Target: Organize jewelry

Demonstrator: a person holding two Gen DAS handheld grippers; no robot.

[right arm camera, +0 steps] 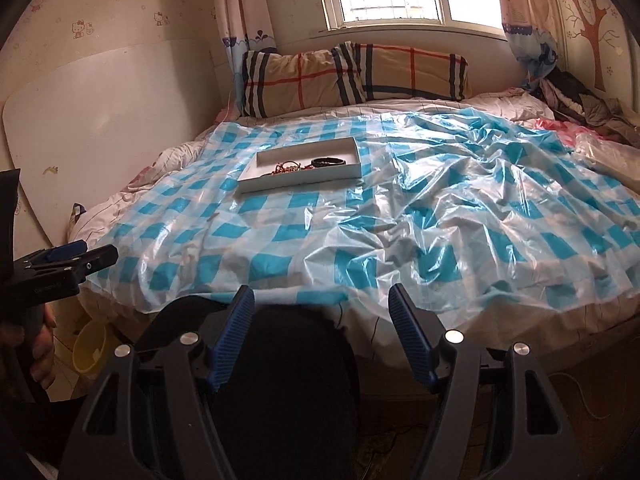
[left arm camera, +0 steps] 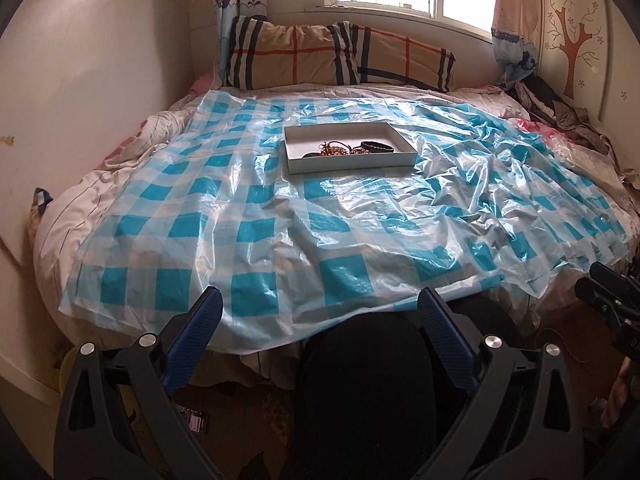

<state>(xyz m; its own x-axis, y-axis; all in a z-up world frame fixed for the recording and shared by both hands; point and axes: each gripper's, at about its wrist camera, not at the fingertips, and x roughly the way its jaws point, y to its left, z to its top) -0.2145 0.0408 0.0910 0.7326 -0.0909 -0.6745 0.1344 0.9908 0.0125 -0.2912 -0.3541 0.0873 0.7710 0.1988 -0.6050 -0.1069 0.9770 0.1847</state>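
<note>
From the left wrist view, the left gripper (left arm camera: 320,312) sat at the bottom of the frame with its blue-ribbed jaws spread wide and nothing between them, hanging over the person's dark-clad knee (left arm camera: 360,380) at the near edge of the bed. Straight ahead and well apart, just above the frame's centre, lay the shallow white rectangular cardboard tray (left arm camera: 348,162) on the blue-and-white checked plastic sheet (left arm camera: 240,232), its long axis running left to right across the picture. Inside it, a tangle of red and gold beaded jewelry (left arm camera: 338,150) crowded the near wall, with a black band bracelet (left arm camera: 377,146) to its right. Over to the right wrist view: the right gripper (right arm camera: 322,320) was also released and empty, jaws parted less widely, low in the frame. There the tray (right arm camera: 300,180) sat up and left of centre, its long axis tilted slightly, so it lay off to this claw's left. My read is that the left gripper, squarely facing the tray, was the better placed to reach it.
</note>
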